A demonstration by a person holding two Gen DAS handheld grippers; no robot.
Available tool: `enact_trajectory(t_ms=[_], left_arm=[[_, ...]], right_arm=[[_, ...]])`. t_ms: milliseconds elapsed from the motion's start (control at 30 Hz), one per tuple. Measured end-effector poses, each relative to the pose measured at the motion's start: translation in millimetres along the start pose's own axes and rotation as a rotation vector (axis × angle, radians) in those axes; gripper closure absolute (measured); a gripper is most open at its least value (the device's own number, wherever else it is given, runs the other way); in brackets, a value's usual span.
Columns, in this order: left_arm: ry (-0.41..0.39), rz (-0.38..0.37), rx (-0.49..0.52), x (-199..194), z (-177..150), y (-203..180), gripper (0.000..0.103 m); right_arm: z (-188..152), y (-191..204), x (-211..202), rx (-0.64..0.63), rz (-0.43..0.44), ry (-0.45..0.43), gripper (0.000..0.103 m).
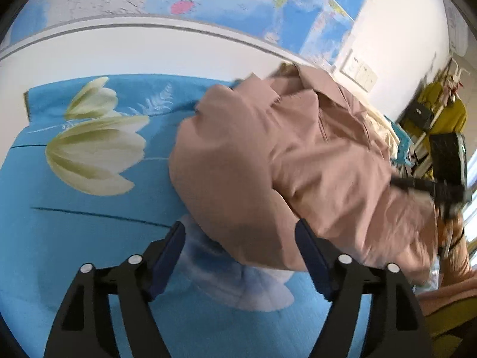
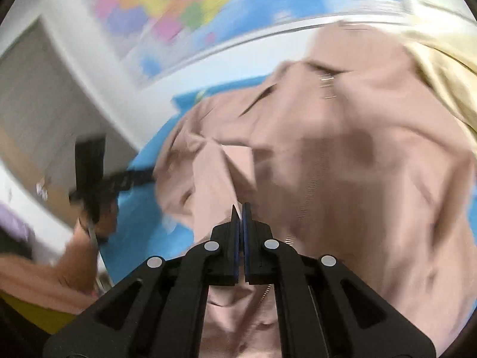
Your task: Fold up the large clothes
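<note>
On the blue floral bedspread (image 1: 89,238) we logged the pink garment (image 1: 283,164) as a crumpled heap, no fold yet evident, with our right gripper (image 2: 241,208) pinched on its cloth and our left gripper (image 1: 238,253) spread wide, holding nothing.

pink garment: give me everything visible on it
The pink garment is a dusty-pink woven piece, matte and creased, with a collar-like fold near its far end. It lies bunched and unfolded on the blue floral sheet. The right gripper is shut on a fold of it; the left gripper is open at its near edge. A pale yellow cloth lies beside it.
</note>
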State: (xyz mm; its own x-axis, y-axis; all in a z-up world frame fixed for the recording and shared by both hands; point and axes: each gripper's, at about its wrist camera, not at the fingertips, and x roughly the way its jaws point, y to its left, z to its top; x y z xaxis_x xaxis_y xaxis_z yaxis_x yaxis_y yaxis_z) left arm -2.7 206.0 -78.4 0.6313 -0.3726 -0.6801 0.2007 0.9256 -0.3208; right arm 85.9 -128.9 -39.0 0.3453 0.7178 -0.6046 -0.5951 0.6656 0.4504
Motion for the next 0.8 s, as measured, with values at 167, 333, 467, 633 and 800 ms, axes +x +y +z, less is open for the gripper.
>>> enact_trajectory(t_ms=[167, 333, 467, 633, 800], left_arm=[[0.112, -0.002, 0.055, 41, -6, -29, 0.065], [0.087, 0.194, 0.155, 19, 19, -39, 0.1], [-0.047, 0.505, 0.227, -61, 67, -32, 0.1], [-0.062, 1.065, 0.42, -79, 87, -36, 0.083], [0.126, 1.288, 0.525, -21, 48, -6, 0.046]], right_arm=[[-4, -8, 6, 0.015, -0.019, 0.008, 0.101], [-5, 3, -4, -0.018, 0.044, -0.014, 0.101], [-16, 27, -8, -0.081, 0.121, -0.014, 0.101], [-24, 83, 28, -0.188, 0.293, 0.057, 0.101], [-46, 125, 100, -0.273, 0.333, 0.244, 0.098]])
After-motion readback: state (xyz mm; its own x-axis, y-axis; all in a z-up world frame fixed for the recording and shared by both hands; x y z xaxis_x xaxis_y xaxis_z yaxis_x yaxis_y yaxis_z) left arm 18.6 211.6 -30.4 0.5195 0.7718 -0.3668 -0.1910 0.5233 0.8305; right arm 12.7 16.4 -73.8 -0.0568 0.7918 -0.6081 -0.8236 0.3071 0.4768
